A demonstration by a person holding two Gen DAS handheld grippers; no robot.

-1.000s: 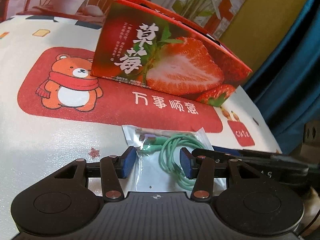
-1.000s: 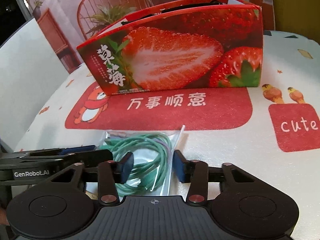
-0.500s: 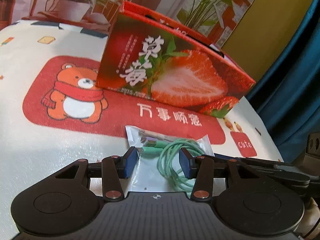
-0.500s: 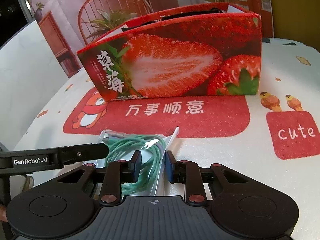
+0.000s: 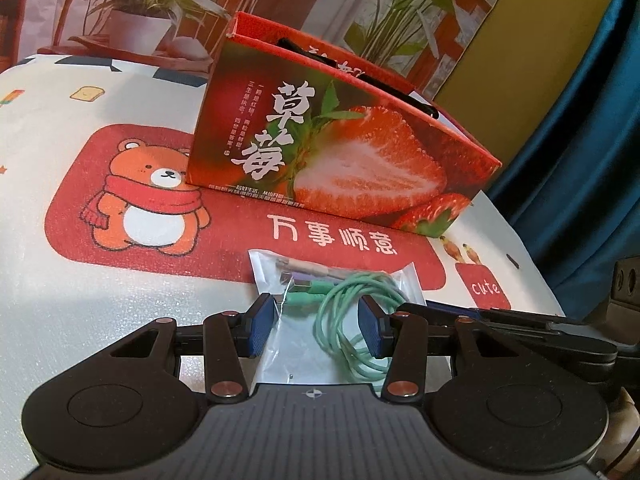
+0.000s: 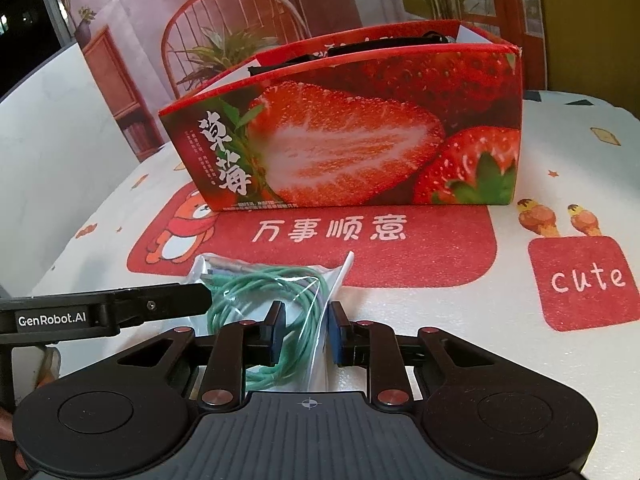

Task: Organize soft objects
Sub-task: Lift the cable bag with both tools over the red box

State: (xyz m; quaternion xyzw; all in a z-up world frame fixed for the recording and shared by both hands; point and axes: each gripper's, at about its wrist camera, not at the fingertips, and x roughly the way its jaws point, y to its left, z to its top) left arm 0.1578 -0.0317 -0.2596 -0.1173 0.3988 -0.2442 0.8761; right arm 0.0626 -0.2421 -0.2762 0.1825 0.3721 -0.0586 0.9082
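A clear plastic bag with a coiled green cable (image 5: 340, 312) lies on the tablecloth in front of a red strawberry box (image 5: 332, 152). My left gripper (image 5: 316, 330) is open, its blue pads on either side of the bag. In the right wrist view the same cable bag (image 6: 276, 292) sits between the pads of my right gripper (image 6: 306, 334), whose jaws have closed in on the bag's right part and pinch it. The strawberry box (image 6: 352, 140) stands open-topped behind it.
The tablecloth (image 5: 60, 280) has a red bear panel and a red "cute" patch (image 6: 584, 280). The left gripper's arm (image 6: 100, 310) crosses the right wrist view at the left. Potted plants and a blue curtain (image 5: 592, 160) stand beyond the table.
My right gripper's jaws have narrowed from wide open onto the cable bag. Both cameras have risen a little, and the bag's right edge has lifted.
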